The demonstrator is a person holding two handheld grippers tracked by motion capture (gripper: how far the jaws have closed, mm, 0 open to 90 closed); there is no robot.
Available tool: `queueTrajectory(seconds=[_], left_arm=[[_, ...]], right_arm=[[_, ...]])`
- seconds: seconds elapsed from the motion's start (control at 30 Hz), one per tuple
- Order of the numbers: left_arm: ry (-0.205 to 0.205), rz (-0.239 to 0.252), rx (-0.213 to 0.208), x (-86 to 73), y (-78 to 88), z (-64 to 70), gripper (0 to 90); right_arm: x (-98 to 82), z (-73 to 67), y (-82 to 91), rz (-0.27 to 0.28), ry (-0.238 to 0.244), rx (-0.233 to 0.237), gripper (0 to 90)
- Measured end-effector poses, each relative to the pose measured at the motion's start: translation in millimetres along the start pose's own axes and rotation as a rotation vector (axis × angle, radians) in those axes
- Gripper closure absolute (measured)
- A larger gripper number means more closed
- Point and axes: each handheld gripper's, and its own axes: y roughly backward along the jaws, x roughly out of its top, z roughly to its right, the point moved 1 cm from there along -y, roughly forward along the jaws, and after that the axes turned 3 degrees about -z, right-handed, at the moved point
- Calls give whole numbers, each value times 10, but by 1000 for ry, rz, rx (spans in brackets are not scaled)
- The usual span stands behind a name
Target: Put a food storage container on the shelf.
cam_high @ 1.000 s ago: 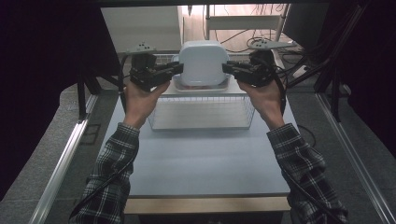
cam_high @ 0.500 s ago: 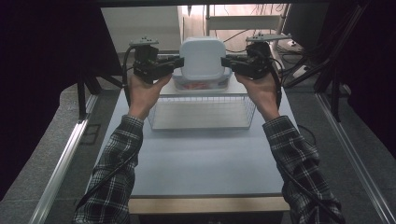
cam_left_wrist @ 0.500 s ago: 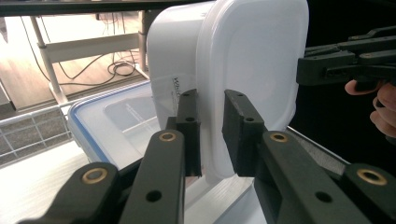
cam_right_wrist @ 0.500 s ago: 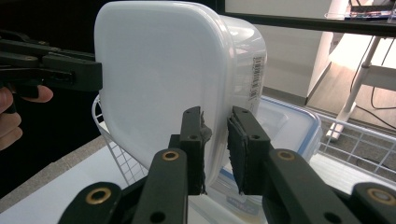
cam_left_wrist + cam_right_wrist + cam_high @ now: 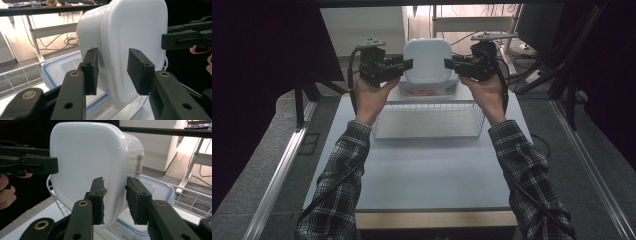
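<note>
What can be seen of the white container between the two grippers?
The white container is translucent plastic with rounded corners, lid on and a barcode label on one side. It stands on edge, lid toward the high camera, atop a blue-rimmed box in the wire basket. Its rim sits between the fingers of the left gripper and right gripper, which have just been opening.

We have carried the white lidded container (image 5: 427, 60) farther from us, over the blue-rimmed box (image 5: 428, 90). Jaws of our left gripper (image 5: 408, 64) and right gripper (image 5: 449, 63) have just been opening, their pads now loose around its rim.
</note>
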Motion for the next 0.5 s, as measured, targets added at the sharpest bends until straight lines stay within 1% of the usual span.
queueTrajectory(seconds=[0.1,0.3,0.4,0.5], left_arm=[[10,8,2,3,-26,-28,591],[36,7,-5,38,-86,-89,584],[44,2,1,59,-117,-111,576],[56,-1,8,68,-154,-129,546]], right_arm=[[3,16,-25,2,-11,4,656],[18,53,-84,0,-20,-2,647],[42,76,-108,3,-41,12,635],[66,94,-133,5,-44,21,620]])
